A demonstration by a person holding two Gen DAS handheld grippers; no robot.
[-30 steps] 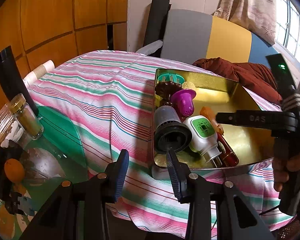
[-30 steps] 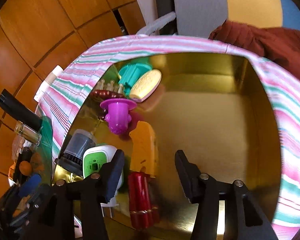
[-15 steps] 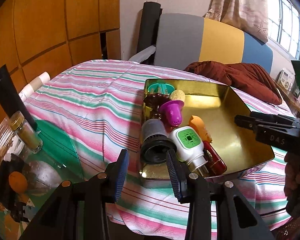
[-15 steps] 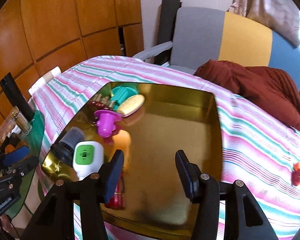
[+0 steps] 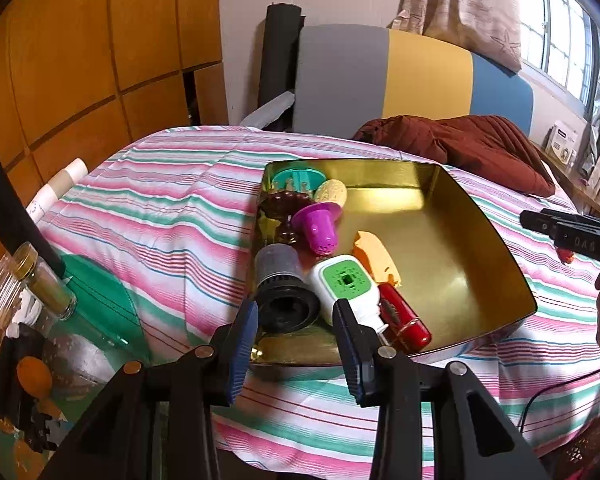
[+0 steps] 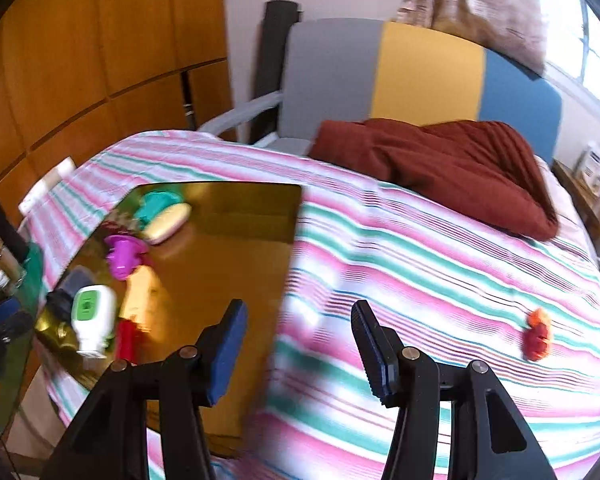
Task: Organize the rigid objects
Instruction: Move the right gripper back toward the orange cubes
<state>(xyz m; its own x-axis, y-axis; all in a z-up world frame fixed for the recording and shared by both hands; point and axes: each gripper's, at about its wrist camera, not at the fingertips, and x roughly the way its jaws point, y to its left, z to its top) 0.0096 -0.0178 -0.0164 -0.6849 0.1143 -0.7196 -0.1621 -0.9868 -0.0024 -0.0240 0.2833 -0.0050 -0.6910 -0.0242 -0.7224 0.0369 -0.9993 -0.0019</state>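
Both the left gripper (image 5: 296, 340) and right gripper (image 6: 300, 344) are held wide and empty, most items are already grouped in the gold tray (image 6: 236, 276) at left, and the small red-orange toy (image 6: 537, 334) at right of the frame is judged next for pickup.

Left wrist cam sits low at the near edge of the striped cloth (image 5: 160, 216), facing fwd over the gold tray (image 5: 452, 208), close. Right wrist cam looks from further right, tray (image 6: 228, 248) at its left, blurred. Both share tray, cloth, red blanket (image 5: 460, 140) & tricolour headboard (image 6: 380, 68) behind.
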